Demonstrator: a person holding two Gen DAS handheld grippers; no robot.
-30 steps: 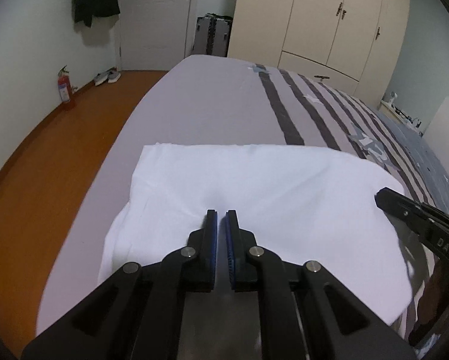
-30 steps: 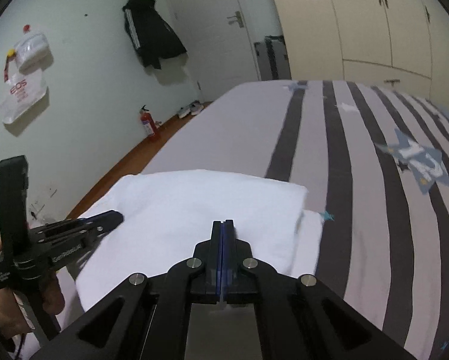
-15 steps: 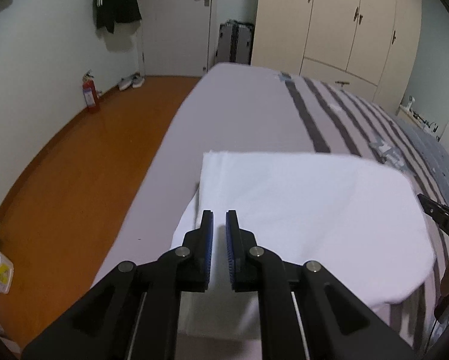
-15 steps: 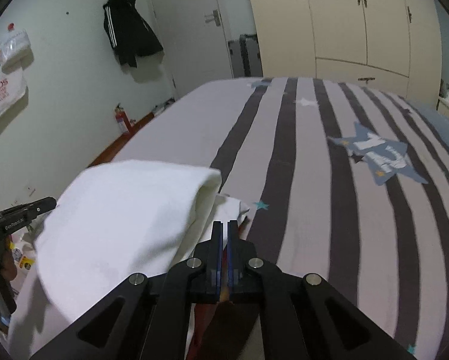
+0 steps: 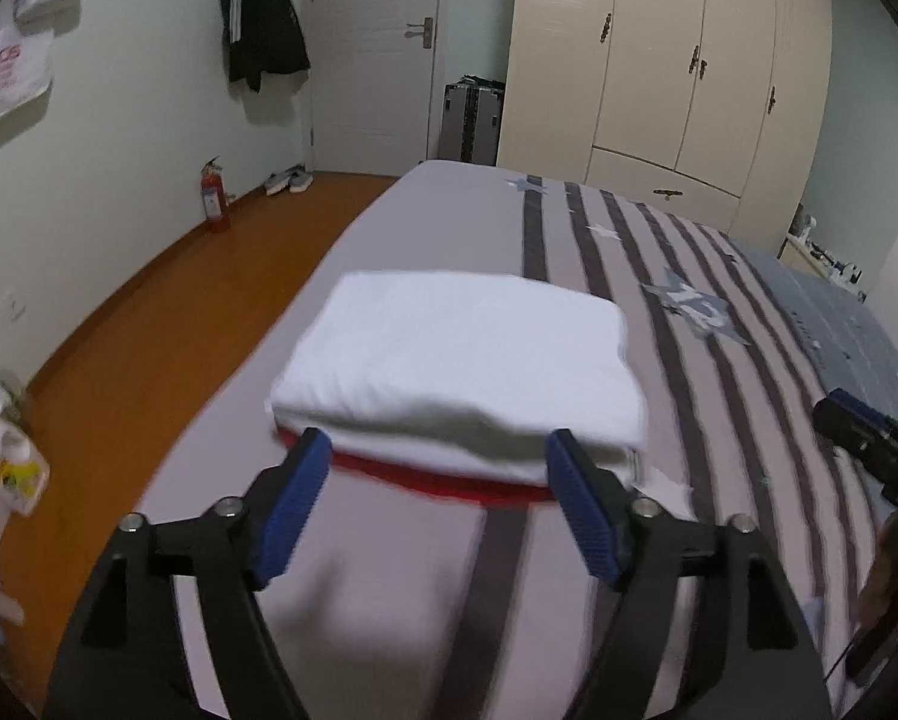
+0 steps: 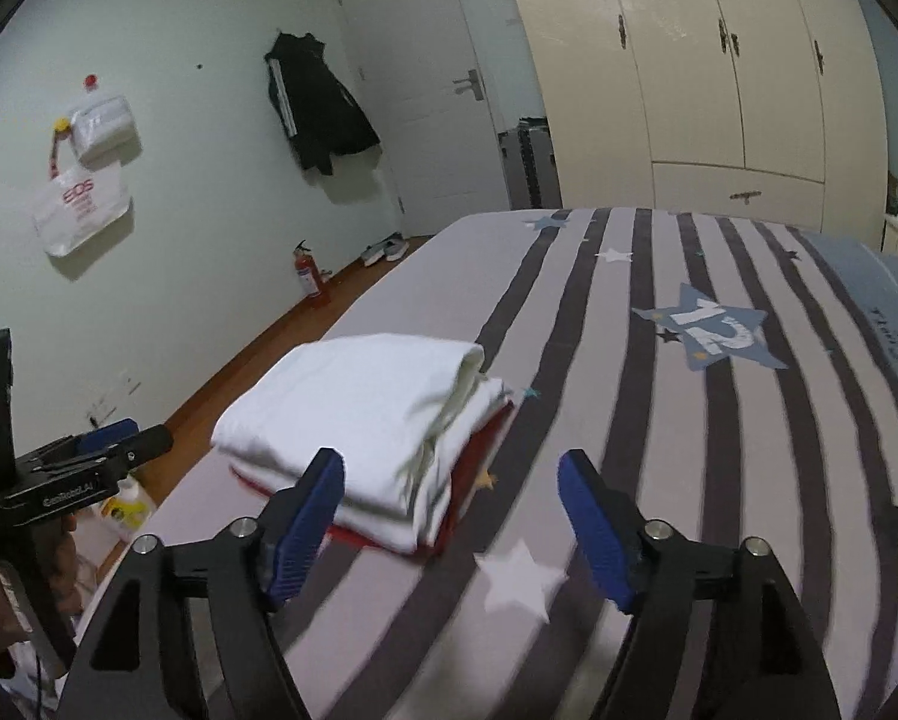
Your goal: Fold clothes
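A white garment with a red edge (image 5: pixel 460 360) lies folded in a neat stack on the striped bed (image 5: pixel 718 408); it also shows in the right wrist view (image 6: pixel 365 414). My left gripper (image 5: pixel 443 468) is open and empty, just short of the stack's near edge. My right gripper (image 6: pixel 451 480) is open and empty, over the bed beside the stack's near right corner. The left gripper also shows at the left edge of the right wrist view (image 6: pixel 113 450), and the right gripper at the right edge of the left wrist view (image 5: pixel 868 438).
The bed's left edge drops to an orange wooden floor (image 5: pixel 149 312). A red fire extinguisher (image 5: pixel 213 195) and shoes (image 5: pixel 290 180) stand by the far wall. A wardrobe (image 5: pixel 658 72), a door (image 5: pixel 377 48) and a suitcase (image 5: pixel 472 120) lie beyond the bed.
Both grippers have opened and pulled back from the garment. The white cloth, held spread before, now lies folded in a stack on the bed.
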